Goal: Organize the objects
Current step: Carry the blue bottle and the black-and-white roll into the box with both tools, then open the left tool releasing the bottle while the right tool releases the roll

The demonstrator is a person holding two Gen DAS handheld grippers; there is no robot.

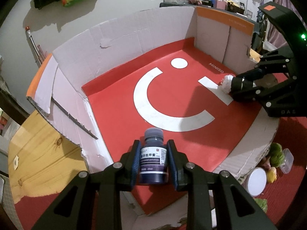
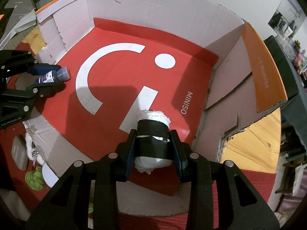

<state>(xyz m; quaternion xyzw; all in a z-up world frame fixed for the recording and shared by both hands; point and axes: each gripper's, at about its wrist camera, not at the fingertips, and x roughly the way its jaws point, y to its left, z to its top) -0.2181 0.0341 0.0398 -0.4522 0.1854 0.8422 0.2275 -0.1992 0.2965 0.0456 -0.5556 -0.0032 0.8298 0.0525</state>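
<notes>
My left gripper is shut on a small dark purple bottle with a white and purple label, held over the near edge of the open cardboard box. The box floor is a red sheet with a white smiley. My right gripper is shut on a white wad wrapped in black tape, held over the box's red floor. Each gripper shows in the other view: the right one with its wad, the left one with the bottle.
The box walls are torn, with orange flaps. Outside on the red mat lie a white round lid, green fuzzy items, a clear plastic container and a grey case. A wooden surface lies left of the box.
</notes>
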